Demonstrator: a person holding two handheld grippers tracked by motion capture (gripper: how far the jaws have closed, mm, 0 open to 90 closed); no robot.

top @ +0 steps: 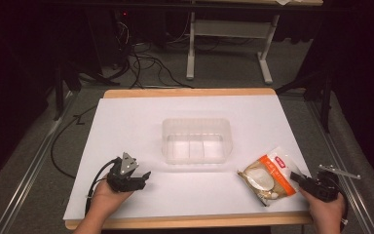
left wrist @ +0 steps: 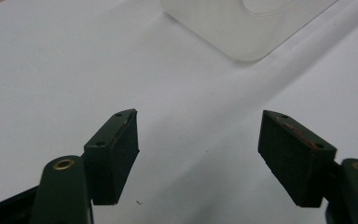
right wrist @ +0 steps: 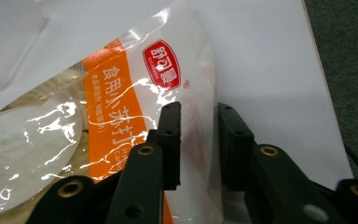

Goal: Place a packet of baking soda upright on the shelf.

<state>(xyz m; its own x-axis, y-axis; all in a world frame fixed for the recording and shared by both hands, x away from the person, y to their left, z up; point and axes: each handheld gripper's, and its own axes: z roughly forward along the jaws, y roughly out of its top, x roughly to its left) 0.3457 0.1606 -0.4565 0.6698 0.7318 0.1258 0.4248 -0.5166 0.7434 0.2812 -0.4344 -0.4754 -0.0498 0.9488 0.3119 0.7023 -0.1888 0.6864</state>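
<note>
A clear-fronted food bag [top: 265, 176] with an orange stripe and a red logo lies at the near right of the white board [top: 126, 126]. In the right gripper view the bag [right wrist: 112, 116] shows pale round pieces inside. My right gripper [top: 294, 176] sits at the bag's right edge. Its jaws [right wrist: 198, 144] stand narrowly apart with the bag's clear film between them, and a gap still shows. At the near left my left gripper [top: 146, 178] rests low over the board, its jaws [left wrist: 198, 154] wide open with nothing between them.
A translucent plastic tub [top: 196, 140] stands in the middle of the board; its corner [left wrist: 242, 28] appears ahead of the left jaws. The board's wooden edge [top: 190, 223] runs along the front. Cables and a table frame [top: 229, 48] lie on the floor beyond.
</note>
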